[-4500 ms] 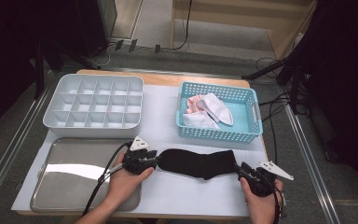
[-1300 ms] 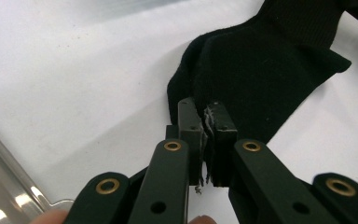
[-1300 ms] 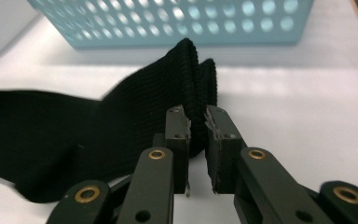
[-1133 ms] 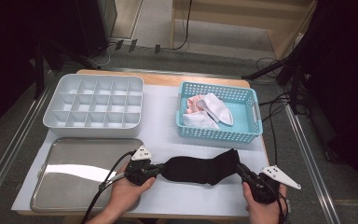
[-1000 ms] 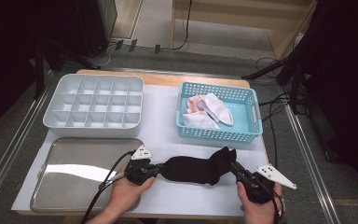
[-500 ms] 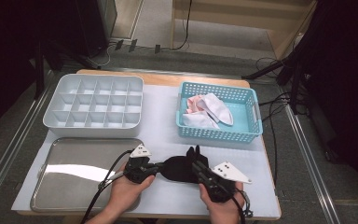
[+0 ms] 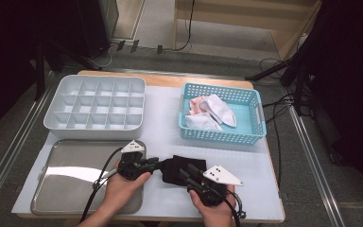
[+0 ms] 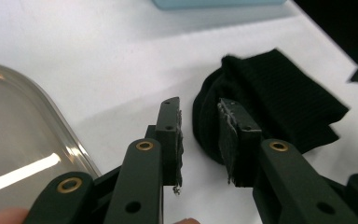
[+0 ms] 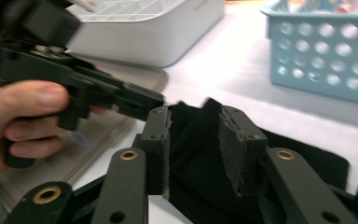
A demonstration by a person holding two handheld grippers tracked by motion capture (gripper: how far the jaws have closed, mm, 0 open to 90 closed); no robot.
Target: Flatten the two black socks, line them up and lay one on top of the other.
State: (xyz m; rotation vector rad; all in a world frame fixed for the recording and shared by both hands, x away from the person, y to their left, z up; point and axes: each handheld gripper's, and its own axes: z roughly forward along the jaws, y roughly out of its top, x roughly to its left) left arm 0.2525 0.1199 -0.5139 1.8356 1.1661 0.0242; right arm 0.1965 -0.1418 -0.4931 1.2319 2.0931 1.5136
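Observation:
A black ribbed sock (image 7: pixel 171 169) lies folded over on the white table near its front edge. My left gripper (image 7: pixel 158 164) points right at the sock's left end; its jaws have just been opening. In the left gripper view the left gripper (image 8: pixel 200 109) stands open with bare table between its pads, and the sock (image 8: pixel 279 93) lies just beyond the right jaw. My right gripper (image 7: pixel 185 171) reaches in over the sock from the lower right. Its jaws have also just been opening, and the right gripper (image 9: pixel 193 120) stands open above the sock (image 9: pixel 193 156), pads off the fabric.
A white compartment tray (image 7: pixel 94 106) stands at the back left. A blue basket (image 7: pixel 222 137) at the back right holds white and pink cloths (image 7: pixel 212 111). A shiny metal tray (image 7: pixel 71 182) lies at the front left, under my left hand.
My right gripper carried the sock's right end leftward and folded it onto the rest. Both grippers were shut on the sock's ends; now both jaws stand apart and the sock lies free.

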